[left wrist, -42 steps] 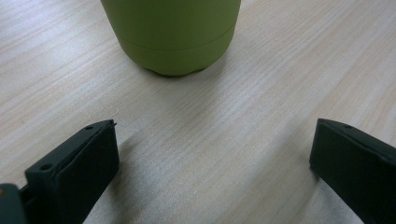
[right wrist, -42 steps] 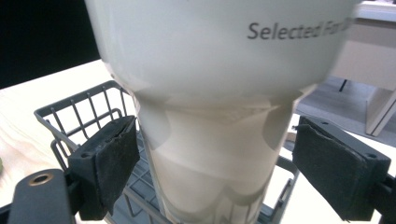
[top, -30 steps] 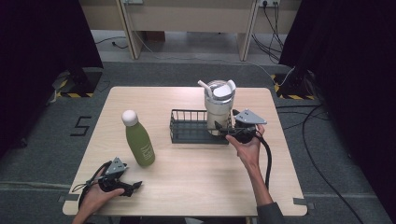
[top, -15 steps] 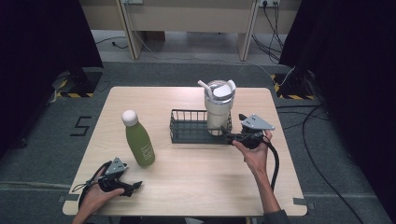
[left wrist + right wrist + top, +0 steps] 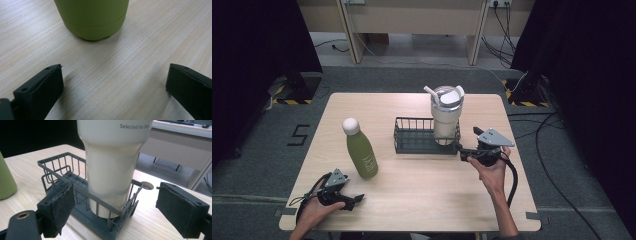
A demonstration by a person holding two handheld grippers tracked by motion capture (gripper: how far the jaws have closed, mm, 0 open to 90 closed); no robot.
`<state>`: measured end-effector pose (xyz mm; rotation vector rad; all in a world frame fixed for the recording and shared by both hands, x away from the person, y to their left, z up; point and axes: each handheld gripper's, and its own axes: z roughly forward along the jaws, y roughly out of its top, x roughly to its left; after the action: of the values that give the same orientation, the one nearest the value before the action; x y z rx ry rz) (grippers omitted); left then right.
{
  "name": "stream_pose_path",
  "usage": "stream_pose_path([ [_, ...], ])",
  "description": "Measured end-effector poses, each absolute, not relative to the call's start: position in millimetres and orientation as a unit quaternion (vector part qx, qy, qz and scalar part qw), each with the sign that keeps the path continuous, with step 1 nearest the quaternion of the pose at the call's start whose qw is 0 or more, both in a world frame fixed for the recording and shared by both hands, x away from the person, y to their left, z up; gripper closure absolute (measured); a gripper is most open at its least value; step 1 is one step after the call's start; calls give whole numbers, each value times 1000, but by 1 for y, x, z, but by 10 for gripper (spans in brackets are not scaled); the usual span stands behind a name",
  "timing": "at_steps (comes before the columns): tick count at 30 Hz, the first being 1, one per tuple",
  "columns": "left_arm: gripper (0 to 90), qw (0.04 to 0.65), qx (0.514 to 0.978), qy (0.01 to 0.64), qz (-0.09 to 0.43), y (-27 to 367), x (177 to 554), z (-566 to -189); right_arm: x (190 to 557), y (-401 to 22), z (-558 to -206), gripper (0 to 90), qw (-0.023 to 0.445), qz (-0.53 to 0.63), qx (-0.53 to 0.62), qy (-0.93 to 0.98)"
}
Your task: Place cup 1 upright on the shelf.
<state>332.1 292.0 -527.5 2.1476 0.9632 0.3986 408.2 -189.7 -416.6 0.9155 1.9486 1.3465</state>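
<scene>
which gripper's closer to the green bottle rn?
Left. The left gripper rests on the table just in front of the green bottle, jaws open toward its base. The right gripper is across the table, beside the wire basket holding the tumbler.

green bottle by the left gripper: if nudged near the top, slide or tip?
Probably tips: the green bottle is tall and narrow, and the left gripper view shows a small rounded base. Its smooth matte wall may slip in the pads. Weight cannot be told; contents are hidden.
</scene>
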Motion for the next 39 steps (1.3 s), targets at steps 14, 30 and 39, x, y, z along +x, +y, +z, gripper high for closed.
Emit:
stream_pose_path([
  [14, 6, 368, 837, 375, 155, 292, 332, -527, 397, -195, -421, 151, 292, 512, 351, 728],
  [30, 5, 368, 837, 375, 155, 292, 332, -527, 373, -208, -426, 152, 296, 510, 355, 726],
  [39, 6, 368, 837, 374, 155, 292, 332, -527, 364, -219, -435, 152, 294, 507, 365, 723],
])
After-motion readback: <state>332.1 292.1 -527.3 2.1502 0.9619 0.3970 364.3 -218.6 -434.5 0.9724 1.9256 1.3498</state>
